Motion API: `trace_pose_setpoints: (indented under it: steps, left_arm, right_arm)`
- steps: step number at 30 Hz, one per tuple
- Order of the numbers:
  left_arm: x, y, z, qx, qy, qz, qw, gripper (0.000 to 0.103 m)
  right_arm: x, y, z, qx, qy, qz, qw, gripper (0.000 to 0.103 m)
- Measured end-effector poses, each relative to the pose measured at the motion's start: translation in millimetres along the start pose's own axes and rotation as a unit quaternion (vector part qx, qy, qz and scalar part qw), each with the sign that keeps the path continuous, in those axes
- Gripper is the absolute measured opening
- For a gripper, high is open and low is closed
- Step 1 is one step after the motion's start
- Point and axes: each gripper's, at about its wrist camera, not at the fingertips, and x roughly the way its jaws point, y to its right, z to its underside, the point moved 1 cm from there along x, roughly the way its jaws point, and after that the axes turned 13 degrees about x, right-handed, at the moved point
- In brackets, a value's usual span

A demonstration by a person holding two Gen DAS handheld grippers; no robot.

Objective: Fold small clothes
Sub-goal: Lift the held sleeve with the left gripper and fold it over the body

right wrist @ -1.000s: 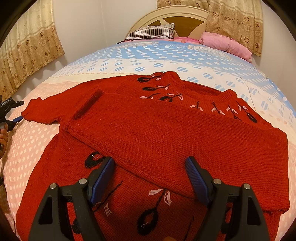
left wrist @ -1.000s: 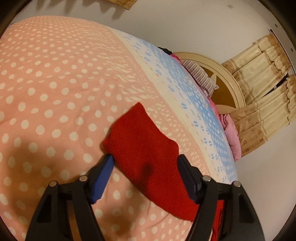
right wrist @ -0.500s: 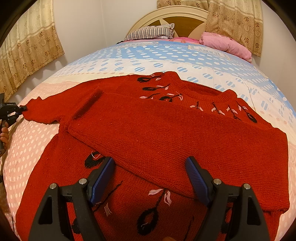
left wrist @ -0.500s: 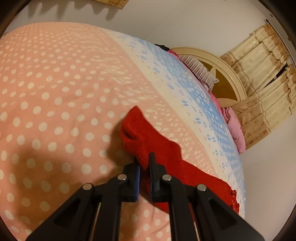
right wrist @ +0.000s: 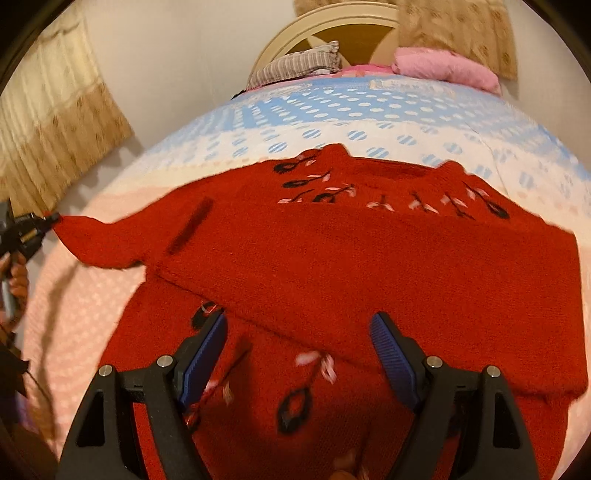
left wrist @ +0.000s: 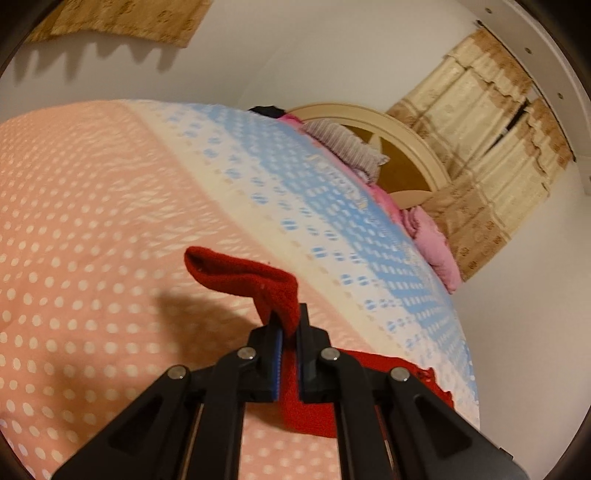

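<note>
Bedroom: dotted bedspread [left wrist: 92,229] in pink and blue bands, cream headboard [right wrist: 332,26], pink pillow [right wrist: 443,68], beige curtains [left wrist: 491,147]. Red sweater [right wrist: 369,266] spread flat on the pink part, one sleeve folded across the chest. Left gripper [left wrist: 289,332] clenched on the cuff of the other sleeve [left wrist: 240,275], cuff raised off the cover and drooping ahead of the jaws. Right gripper [right wrist: 299,354] released, jaws wide, poised just above the sweater's lower front, nothing pinched between the pads.
</note>
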Motion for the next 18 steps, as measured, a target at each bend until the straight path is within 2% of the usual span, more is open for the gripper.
trace_pose_setpoints:
  steps: [9,18]
  left_arm:
    - [8.3,59.4,-10.9,0.029,0.002,0.029,0.9991,0.005]
    - [12.0,131.6,-15.0,0.058,0.007,0.078,0.9952,0.005]
  right_arm:
    - [-58.3,37.1,13.6,0.018,0.035,0.007,0.999,0.08]
    - [-109.6,73.3,36.1,0.031,0.068,0.014,0.997,0.08]
